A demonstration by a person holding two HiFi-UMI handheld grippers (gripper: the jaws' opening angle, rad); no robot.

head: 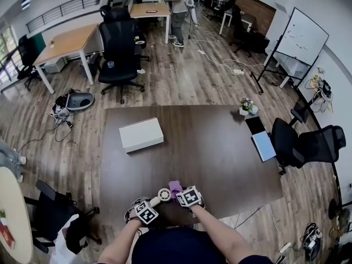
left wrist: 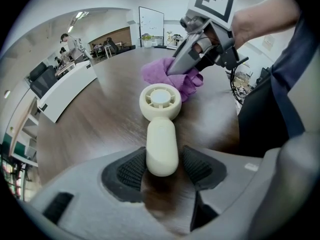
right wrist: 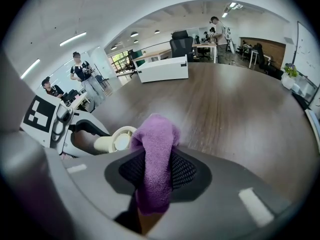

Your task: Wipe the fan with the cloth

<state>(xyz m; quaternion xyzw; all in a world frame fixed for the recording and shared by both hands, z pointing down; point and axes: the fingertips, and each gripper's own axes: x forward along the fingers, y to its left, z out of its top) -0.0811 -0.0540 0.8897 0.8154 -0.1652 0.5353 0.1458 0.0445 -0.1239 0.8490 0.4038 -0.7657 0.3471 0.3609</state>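
You find no word, brand or number that can be read in any view. The nearest to signs are black-and-white square code patterns. In the head view one sits on the left gripper's cube [head: 146,212], above your left gripper [head: 154,202] at six o'clock. Another sits on the right gripper's cube [head: 188,196], by your right gripper [head: 179,191]. The whiteboard [head: 302,36] at two o'clock carries faint marks, too small to read.

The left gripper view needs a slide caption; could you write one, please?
Left gripper straddles the fan handle; right gripper holds purple cloth beside the fan head.
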